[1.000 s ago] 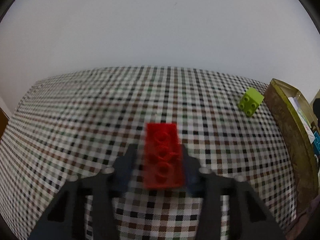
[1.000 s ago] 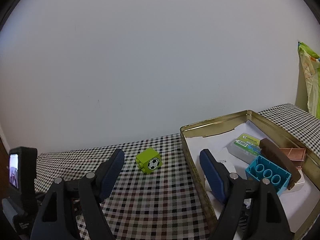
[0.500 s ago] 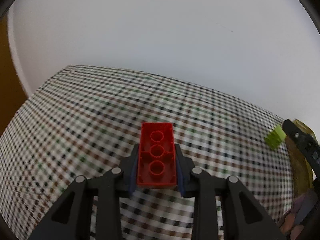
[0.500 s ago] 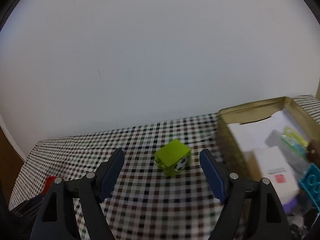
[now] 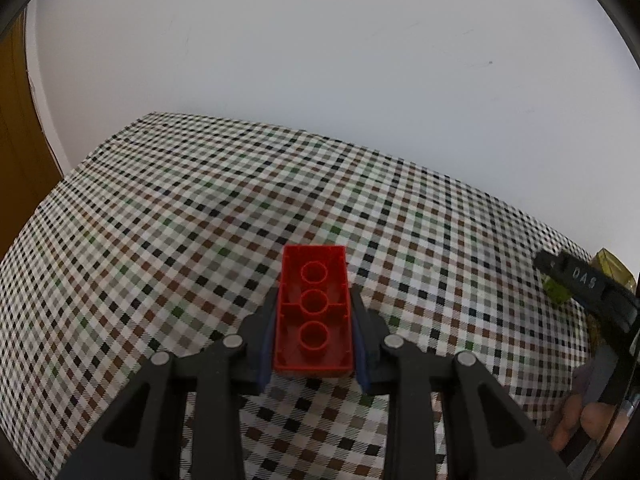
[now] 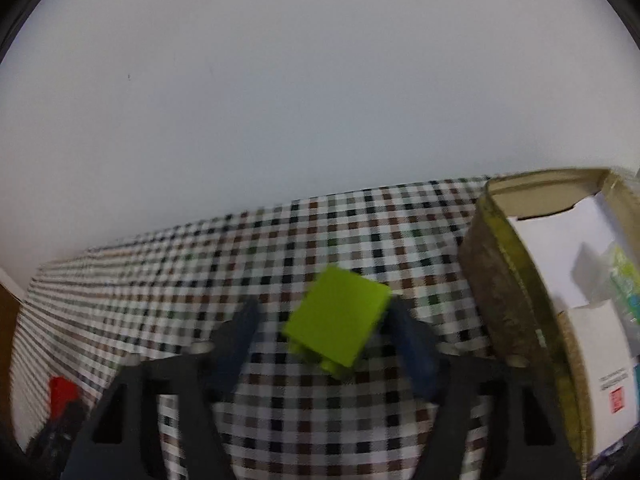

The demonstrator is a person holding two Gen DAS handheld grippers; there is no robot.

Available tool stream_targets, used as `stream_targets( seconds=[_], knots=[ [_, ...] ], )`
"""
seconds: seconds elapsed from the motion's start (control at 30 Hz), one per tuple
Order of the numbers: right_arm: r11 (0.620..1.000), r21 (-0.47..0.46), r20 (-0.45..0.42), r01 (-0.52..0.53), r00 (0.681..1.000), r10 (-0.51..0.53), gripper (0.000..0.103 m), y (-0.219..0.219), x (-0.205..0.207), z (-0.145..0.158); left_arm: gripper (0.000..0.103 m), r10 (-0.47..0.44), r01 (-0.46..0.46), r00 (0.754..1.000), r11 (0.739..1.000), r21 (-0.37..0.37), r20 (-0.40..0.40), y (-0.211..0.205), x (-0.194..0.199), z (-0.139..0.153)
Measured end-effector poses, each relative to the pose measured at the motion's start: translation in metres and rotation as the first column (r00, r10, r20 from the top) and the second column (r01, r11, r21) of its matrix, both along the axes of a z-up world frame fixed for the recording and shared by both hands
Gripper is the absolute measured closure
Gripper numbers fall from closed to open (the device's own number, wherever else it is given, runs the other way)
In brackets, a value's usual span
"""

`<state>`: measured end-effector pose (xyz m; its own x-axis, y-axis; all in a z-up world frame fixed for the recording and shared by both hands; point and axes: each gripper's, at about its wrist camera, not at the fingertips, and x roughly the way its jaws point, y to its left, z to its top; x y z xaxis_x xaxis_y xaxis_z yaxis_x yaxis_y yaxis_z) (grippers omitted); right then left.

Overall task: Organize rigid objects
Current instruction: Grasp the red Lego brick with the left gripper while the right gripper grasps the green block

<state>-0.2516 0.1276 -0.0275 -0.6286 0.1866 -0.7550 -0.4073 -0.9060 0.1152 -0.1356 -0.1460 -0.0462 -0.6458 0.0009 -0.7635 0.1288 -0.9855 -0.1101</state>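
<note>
Block (image 6: pixel 340 316) left of tin (image 6: pixel 504 280)

left tongs (image 5: pixel 314 324): clamped, angled down | right tongs (image 6: pixel 326 330): closing, angled down, pads not yet pressing

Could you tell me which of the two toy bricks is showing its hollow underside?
The red brick, clamped in the left tool; the green brick shows a plain face.
</note>
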Motion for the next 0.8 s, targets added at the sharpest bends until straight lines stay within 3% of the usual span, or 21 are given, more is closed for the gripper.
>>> stream_targets(
  seconds=[0.1,0.13,0.3,0.6,0.8],
  knots=[
    [0.999,0.032,0.018,-0.022,1.000,0.021,0.068,-0.003,0.000,-0.001,0.073,-0.002,0.002,1.000,1.000,0.000,-0.001,0.001,0.000,-0.001],
    [0.999,0.033,0.018,-0.037,0.999,0.036,0.069,-0.004,0.002,-0.002,0.073,-0.004,0.004,1.000,1.000,-0.002,-0.002,0.003,0.001,0.000],
    [0.995,0.020,-0.011,-0.098,0.995,0.099,0.069,-0.036,0.023,0.005,0.073,-0.010,0.010,1.000,1.000,-0.005,-0.013,0.003,0.003,0.000],
    [0.970,0.198,-0.141,-0.142,0.975,0.172,0.069,-0.073,0.084,0.031,0.073,-0.035,0.030,0.996,0.998,-0.056,-0.084,0.016,0.016,0.013],
    [0.954,0.271,-0.188,-0.127,0.965,0.182,0.069,-0.062,0.101,0.034,0.073,-0.086,0.077,0.989,0.994,-0.075,-0.121,0.031,0.029,0.019]
  ],
)
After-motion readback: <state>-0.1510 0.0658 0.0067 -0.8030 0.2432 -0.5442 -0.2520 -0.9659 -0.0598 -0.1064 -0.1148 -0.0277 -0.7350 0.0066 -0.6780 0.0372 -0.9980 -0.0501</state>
